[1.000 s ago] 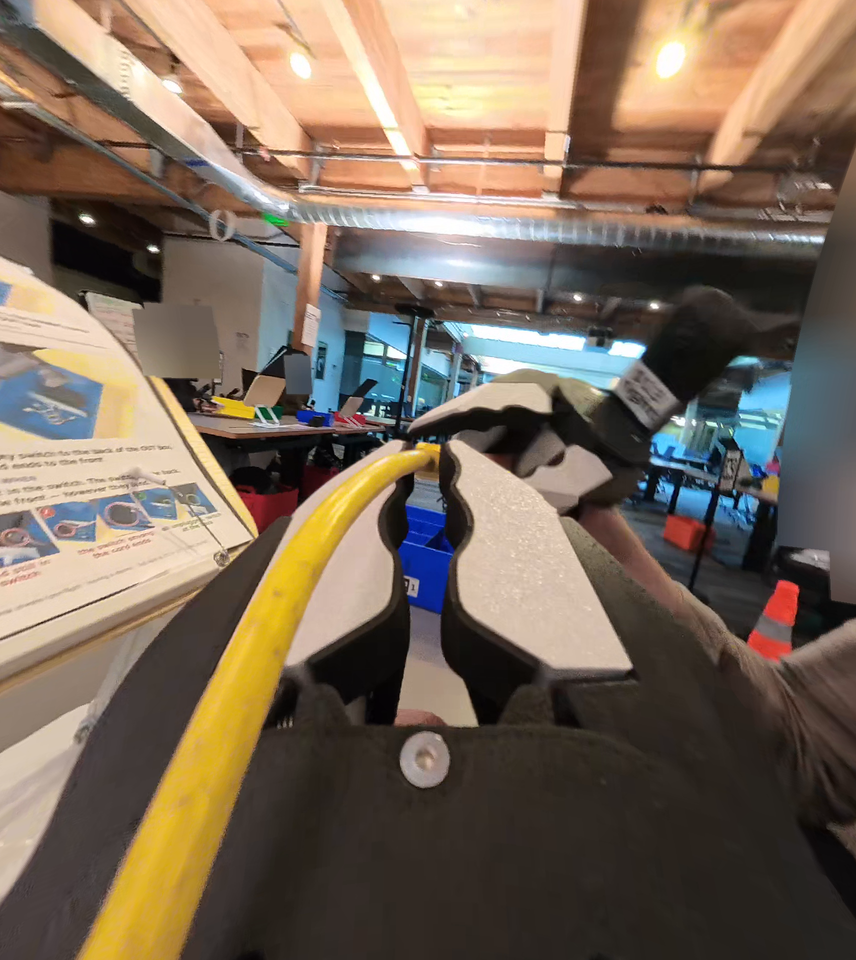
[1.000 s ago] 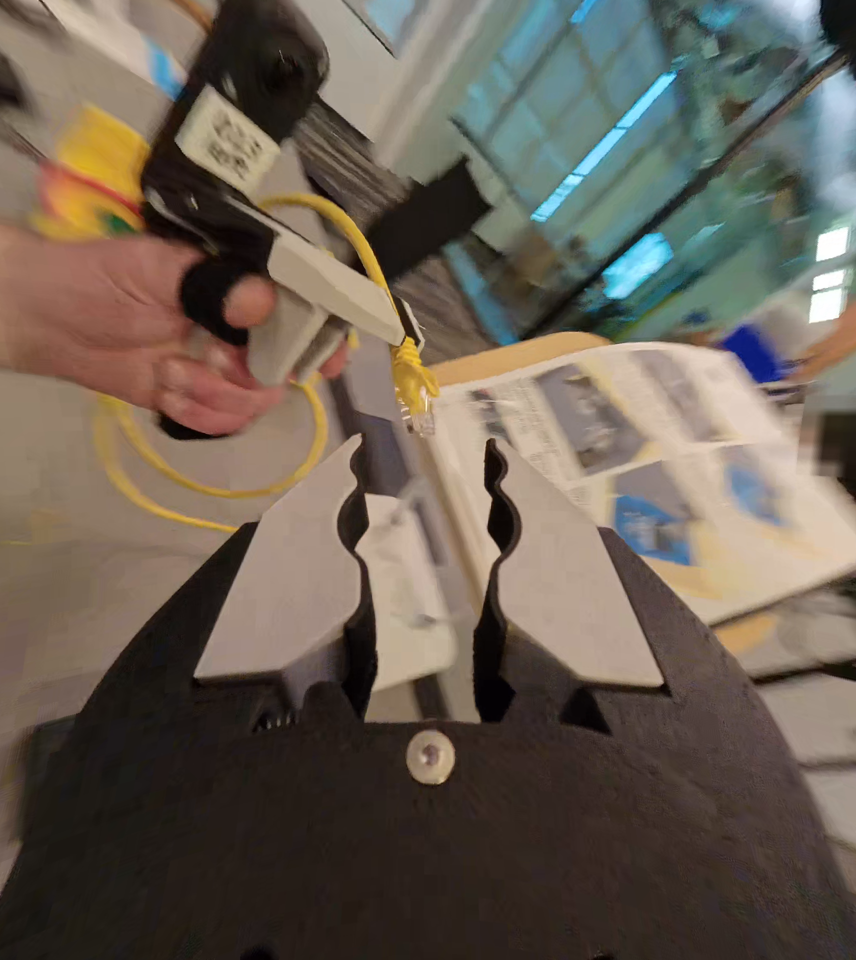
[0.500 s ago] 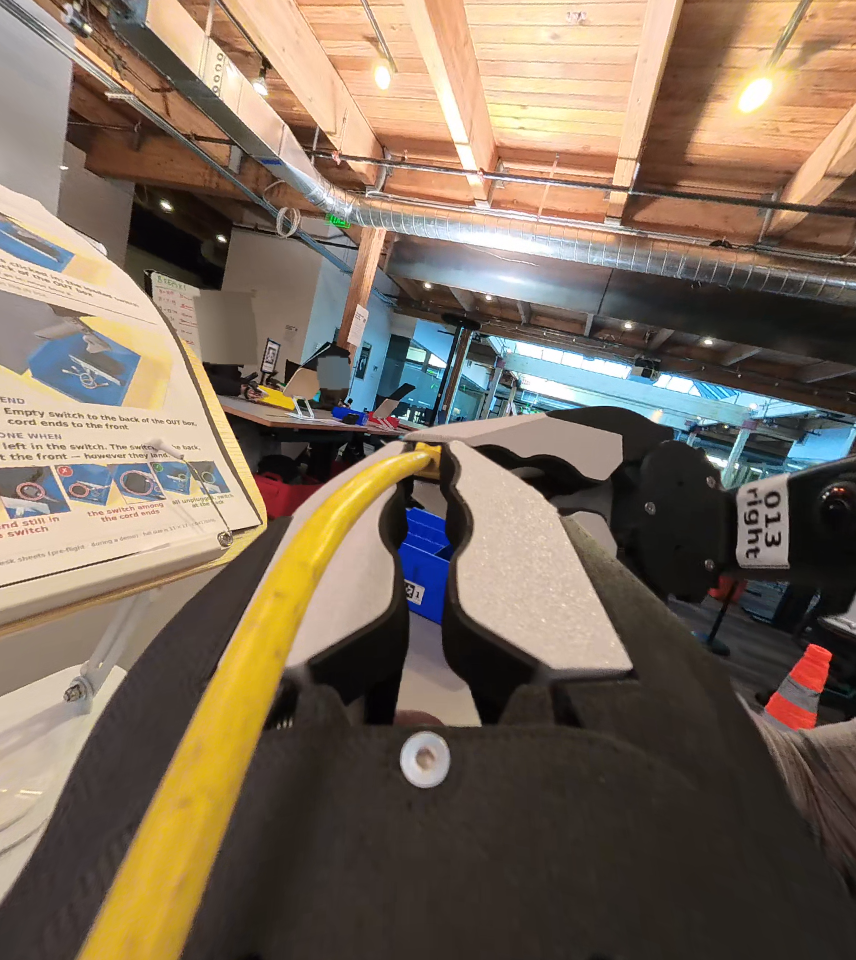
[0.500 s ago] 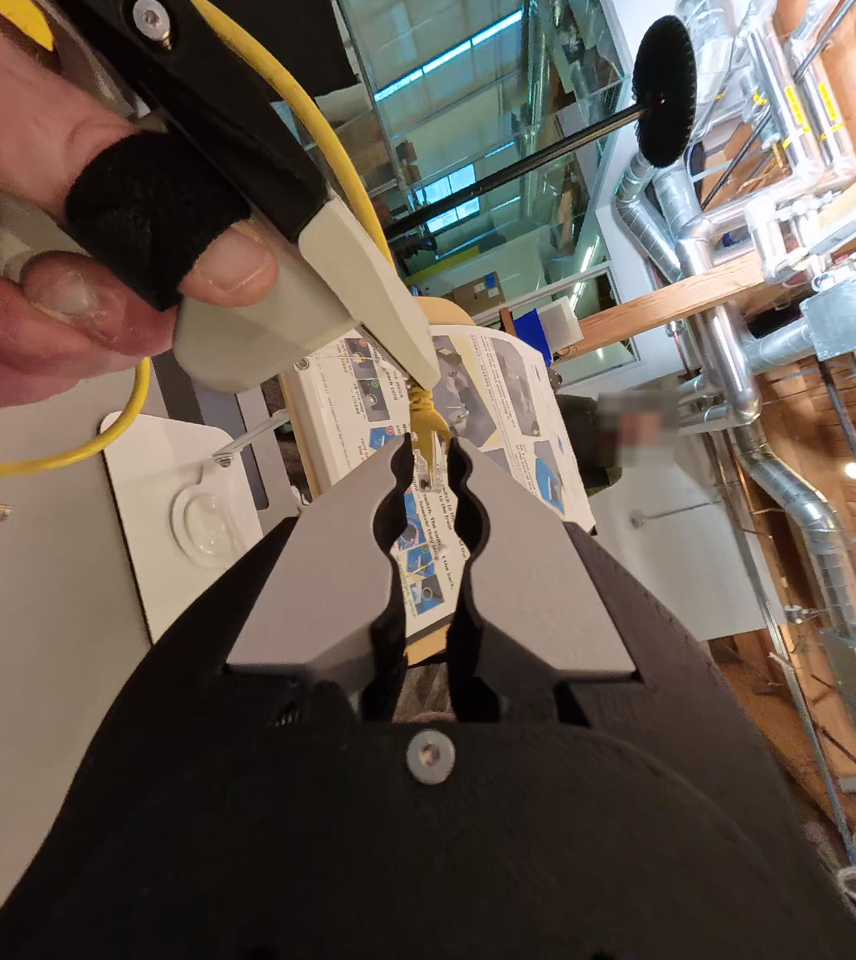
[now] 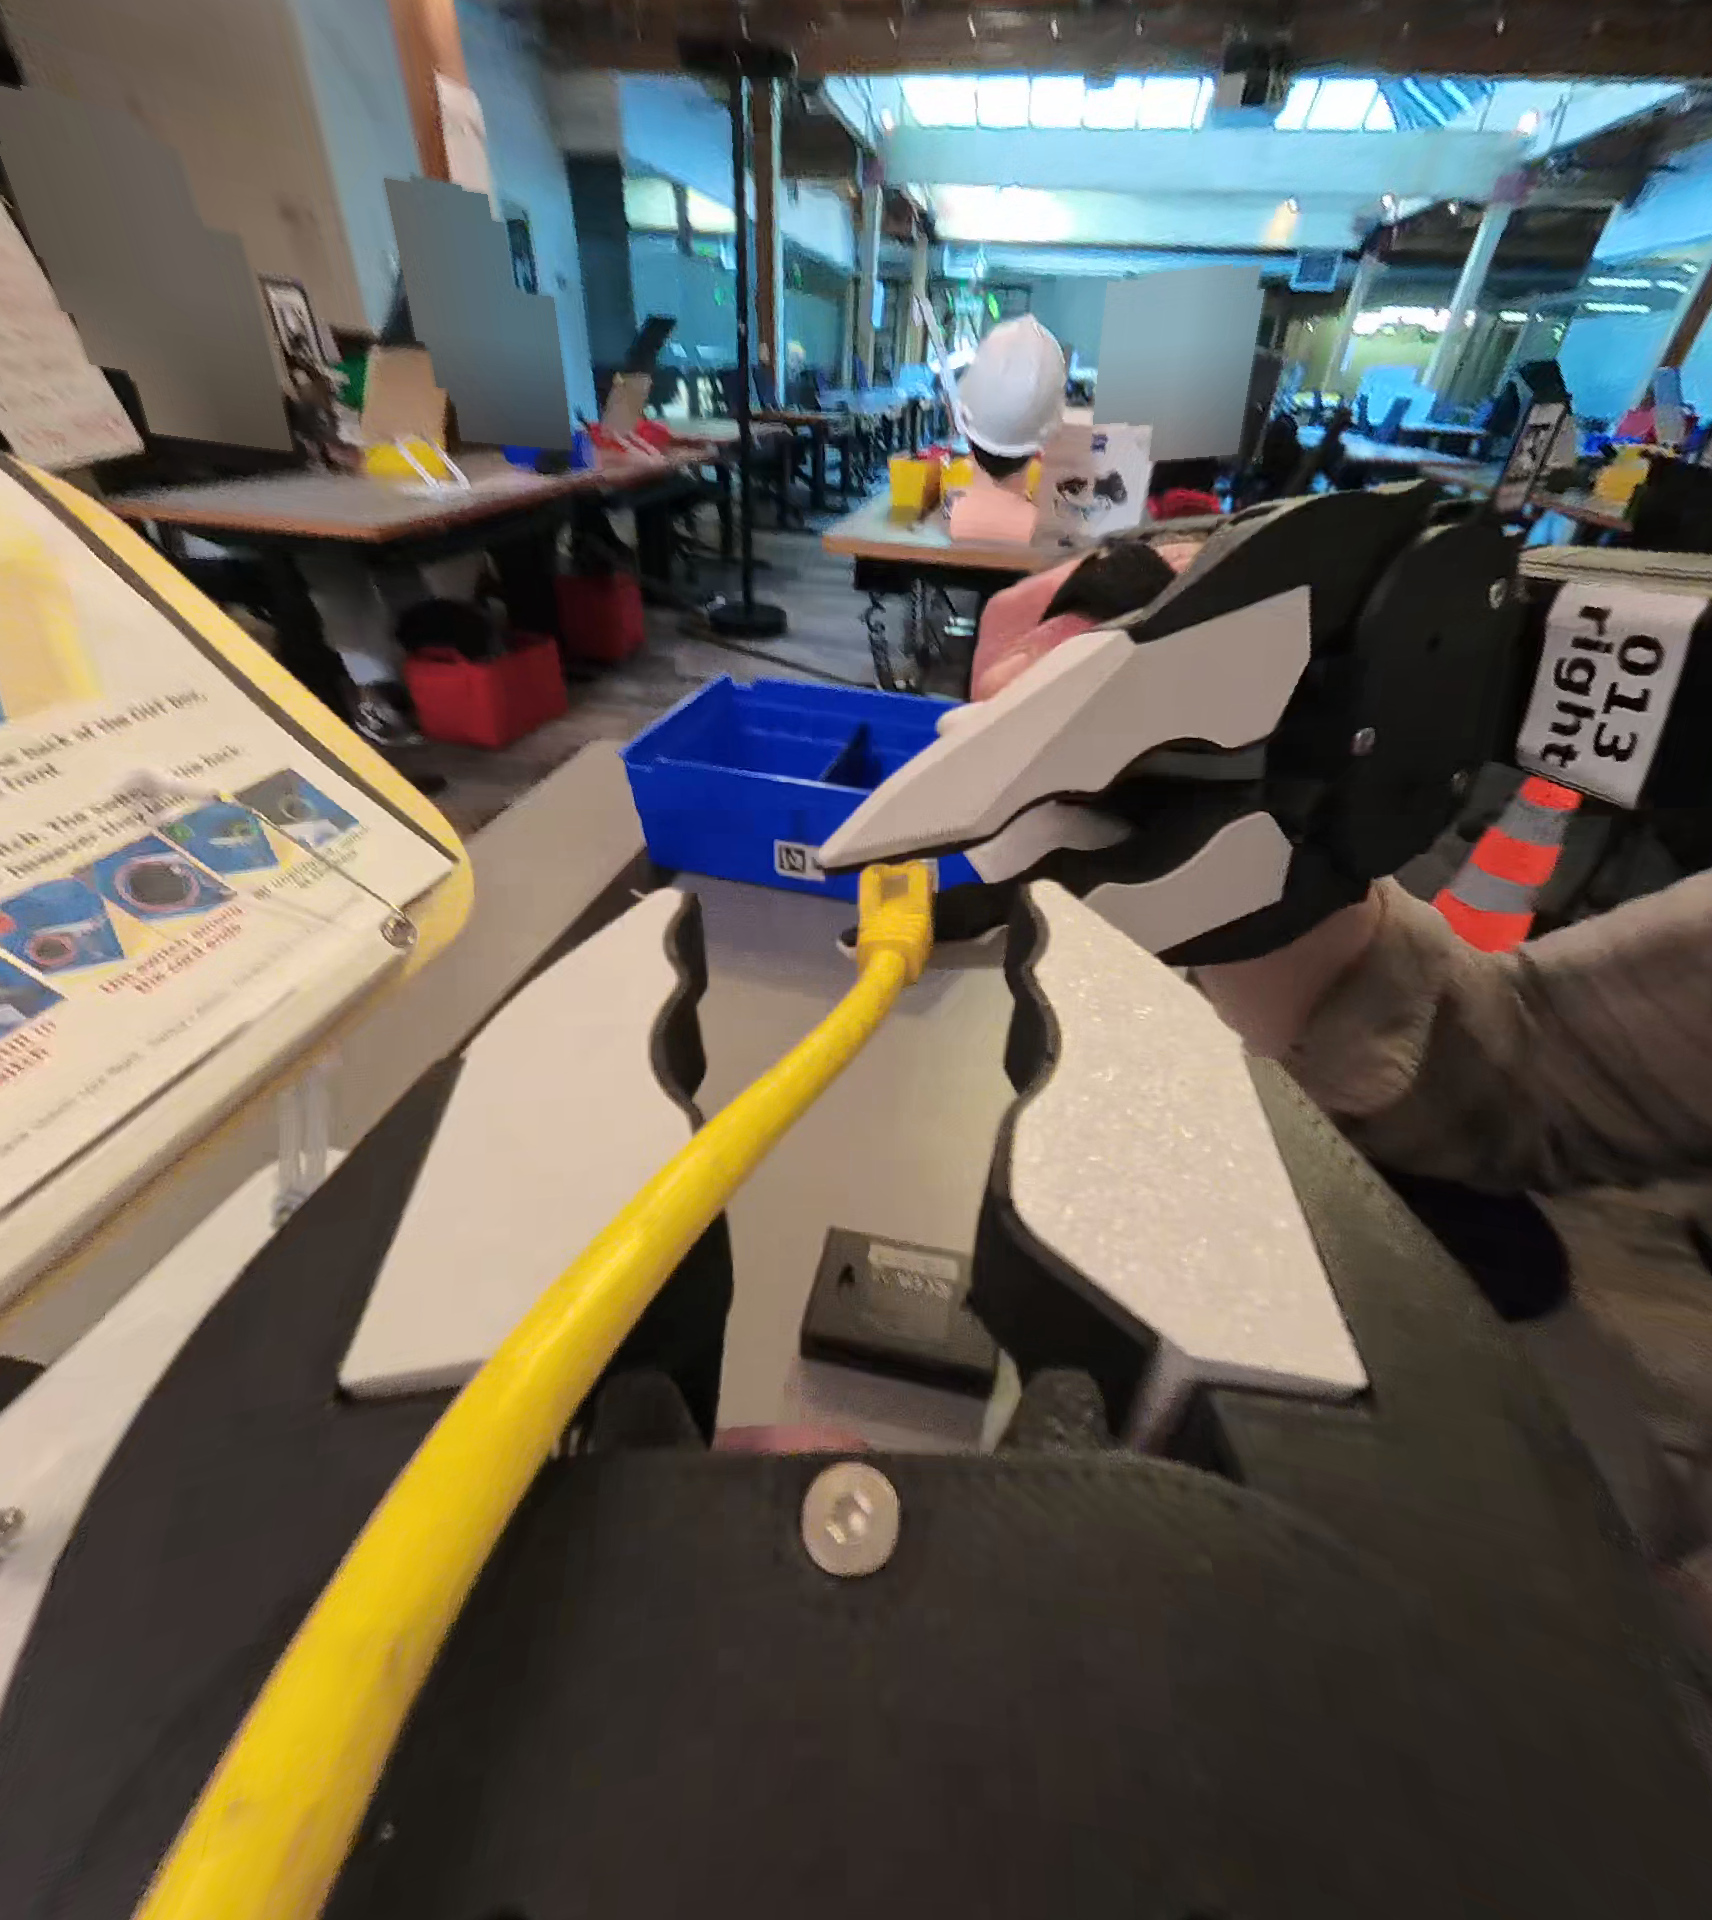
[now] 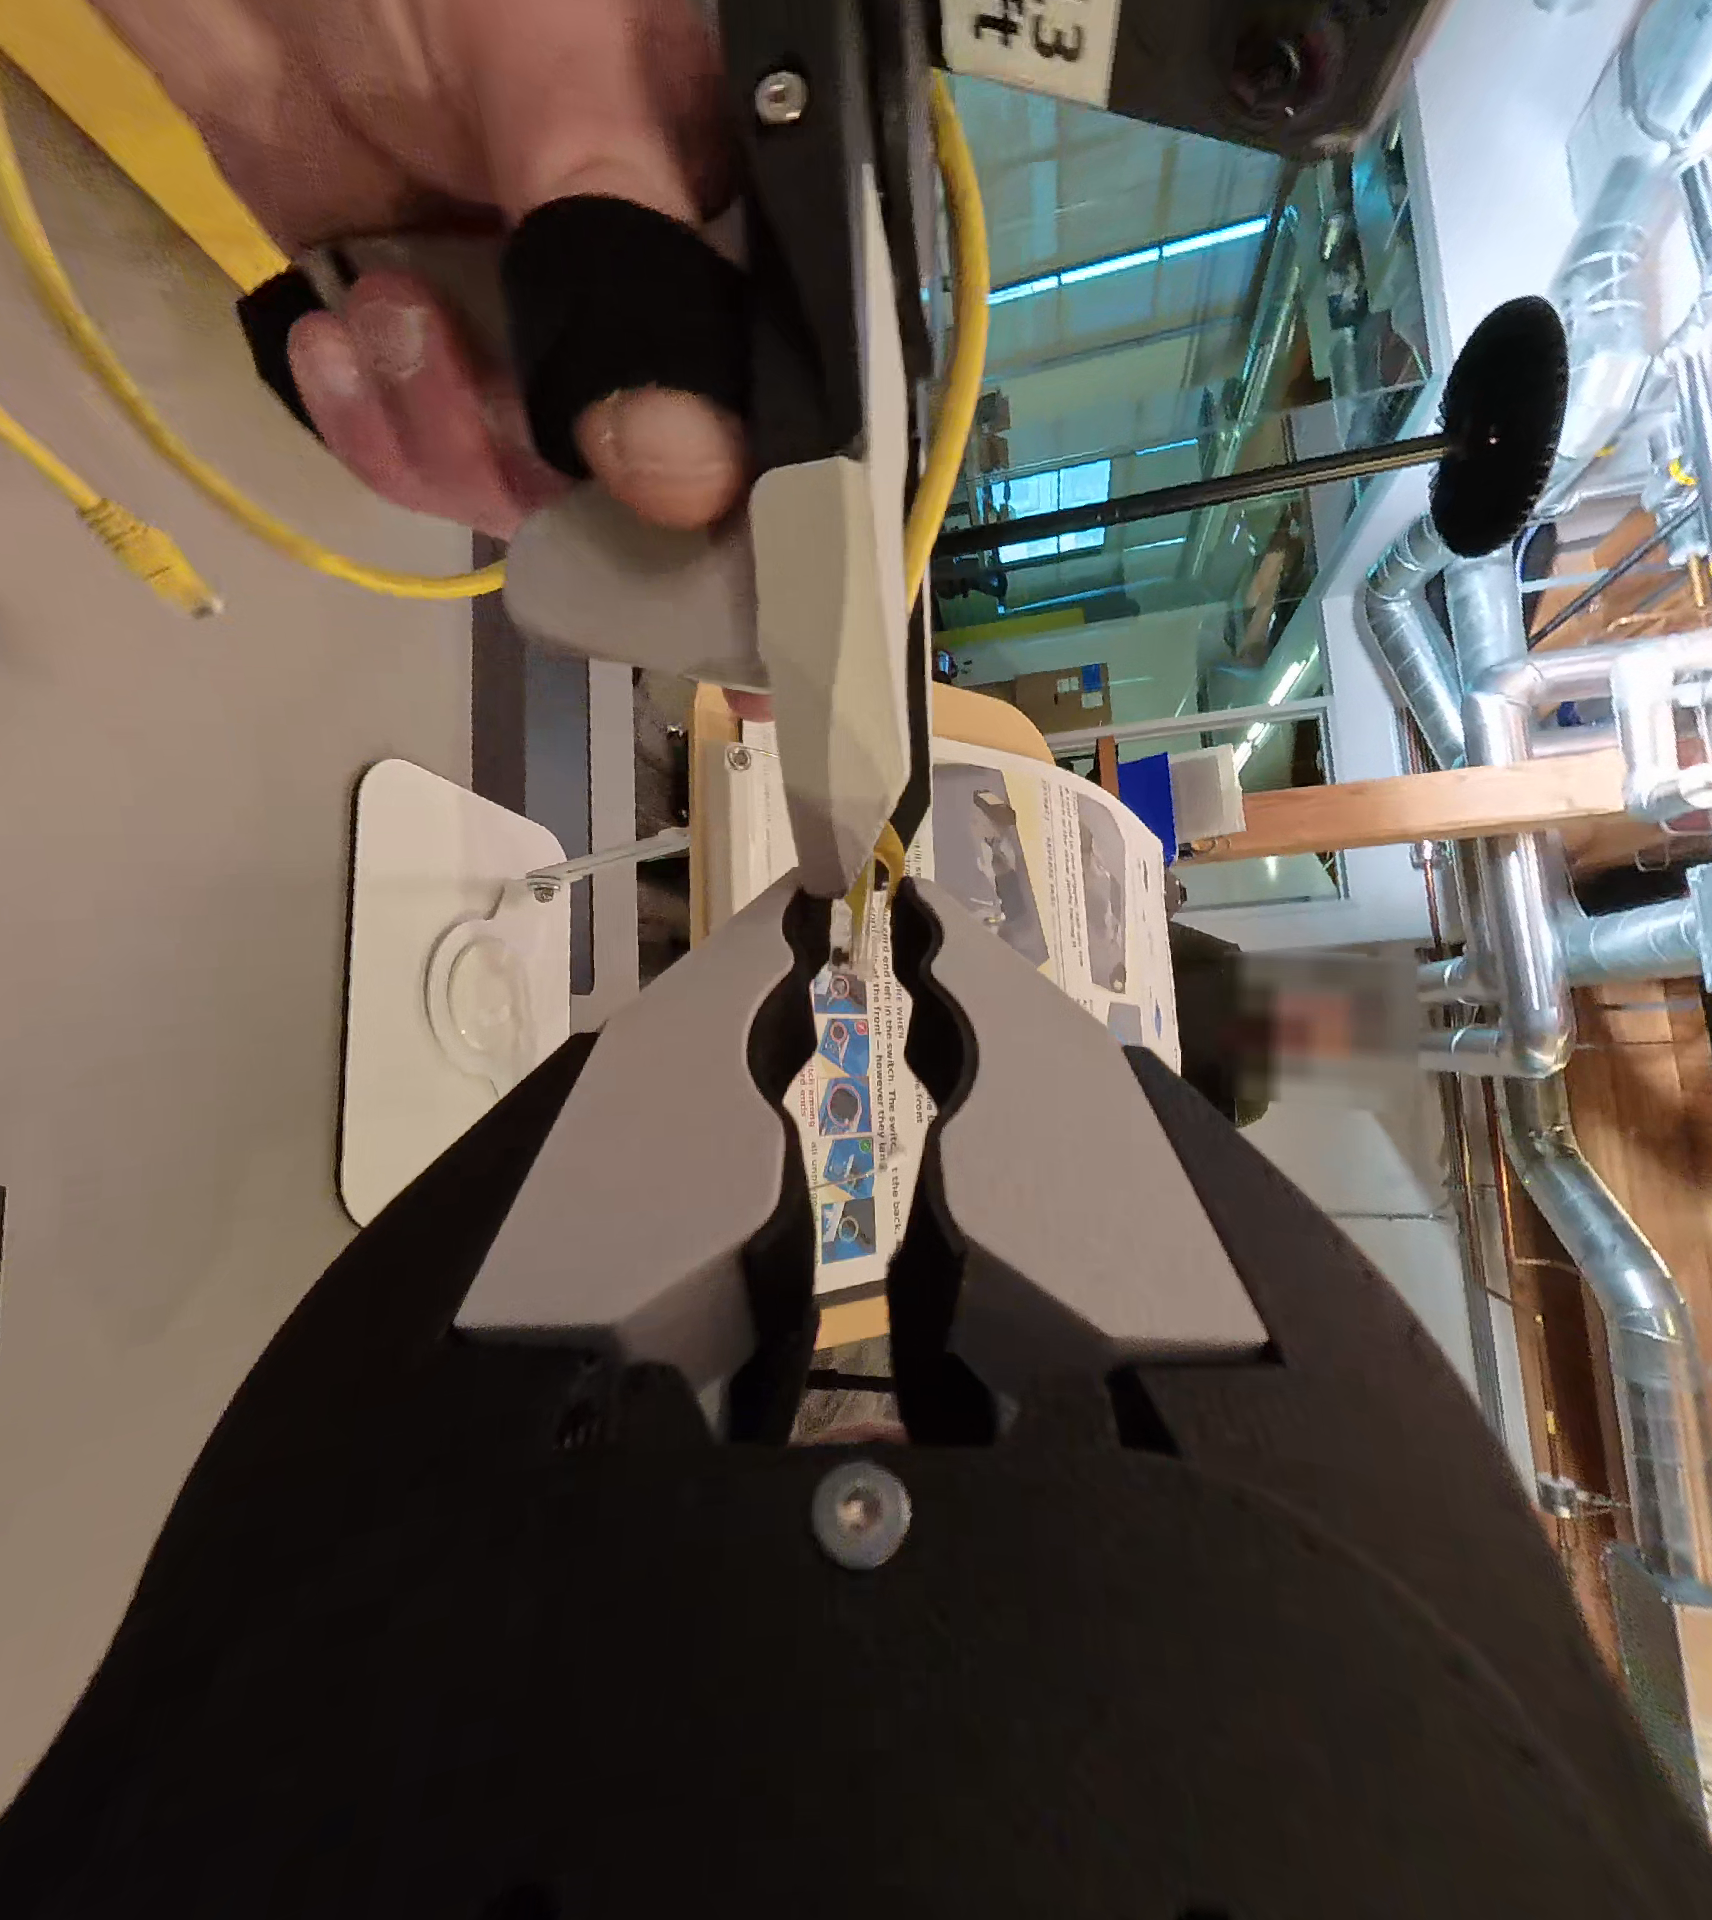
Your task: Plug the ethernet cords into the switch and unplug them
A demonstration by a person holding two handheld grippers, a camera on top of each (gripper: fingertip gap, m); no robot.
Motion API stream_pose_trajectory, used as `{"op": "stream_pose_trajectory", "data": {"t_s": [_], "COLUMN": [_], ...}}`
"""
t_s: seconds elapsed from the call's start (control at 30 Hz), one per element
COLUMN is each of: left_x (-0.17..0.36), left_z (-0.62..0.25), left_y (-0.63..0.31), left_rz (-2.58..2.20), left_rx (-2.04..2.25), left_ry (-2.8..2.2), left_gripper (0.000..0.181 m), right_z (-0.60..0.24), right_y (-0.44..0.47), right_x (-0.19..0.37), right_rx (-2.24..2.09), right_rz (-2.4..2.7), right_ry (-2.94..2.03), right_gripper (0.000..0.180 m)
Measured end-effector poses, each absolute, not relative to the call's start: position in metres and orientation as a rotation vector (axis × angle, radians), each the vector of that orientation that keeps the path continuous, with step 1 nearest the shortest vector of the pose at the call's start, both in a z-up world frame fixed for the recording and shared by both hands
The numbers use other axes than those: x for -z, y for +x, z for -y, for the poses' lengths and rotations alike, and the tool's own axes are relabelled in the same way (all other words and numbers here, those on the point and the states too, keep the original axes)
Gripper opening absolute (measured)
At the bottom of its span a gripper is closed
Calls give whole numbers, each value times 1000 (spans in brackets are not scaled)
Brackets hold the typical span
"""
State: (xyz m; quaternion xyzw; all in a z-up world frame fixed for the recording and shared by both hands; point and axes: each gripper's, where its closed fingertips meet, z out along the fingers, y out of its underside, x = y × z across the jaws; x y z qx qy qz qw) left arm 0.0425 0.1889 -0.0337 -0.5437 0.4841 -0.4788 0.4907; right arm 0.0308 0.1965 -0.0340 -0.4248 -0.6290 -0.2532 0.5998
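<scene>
Right tool (image 6: pixel 854 900) pinches the plug (image 5: pixel 896 912) by its very tip, left tool (image 5: pixel 852 906) gapes released around the yellow cord (image 5: pixel 727 1127), so any drag from the trailing slack could twist that plug free.

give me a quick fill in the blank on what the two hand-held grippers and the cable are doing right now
1. The ethernet cord running between the fingers of the left hand-held gripper is ____ in colour.
2. The jaws of the left hand-held gripper stand ____.
3. The cord's plug sits pinched at the fingertips of the ____ hand-held gripper.
4. Beyond the grippers in the left wrist view stands a ____ divided bin.

Missing words: yellow; open; right; blue
</scene>
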Motion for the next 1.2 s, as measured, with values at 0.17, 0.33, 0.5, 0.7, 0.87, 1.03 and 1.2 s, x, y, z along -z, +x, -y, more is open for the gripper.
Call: {"op": "stream_pose_trajectory", "data": {"t_s": [0.17, 0.33, 0.5, 0.7, 0.87, 1.03, 1.2], "left_x": [41, 42, 41, 42, 47, 41, 31], "left_z": [-179, -181, -184, -208, -243, -264, -272], "left_y": [36, 37, 39, 32, 18, 4, -6], "left_rz": [-1251, -1229, -1207, -1131, -1047, -949, -838], "left_rx": [1269, 1316, 1293, 1116, 783, 539, 367], "left_ry": [-1390, -1407, -1404, -1410, -1427, -1372, -1272], "left_gripper": [34, 15, 13, 13, 13, 13, 13], "right_z": [-195, -198, -202, -215, -222, -242, -253], "right_y": [25, 26, 27, 38, 62, 79, 78], "right_x": [39, 42, 41, 30, 10, 2, 3], "right_rx": [577, 594, 596, 490, 398, 292, 283], "right_rz": [1484, 1491, 1474, 1360, 1225, 1107, 1102], "right_ry": [-964, -962, -966, -1054, -1136, -1227, -1332], "right_gripper": [9, 9, 10, 41, 35, 28, 34]}}
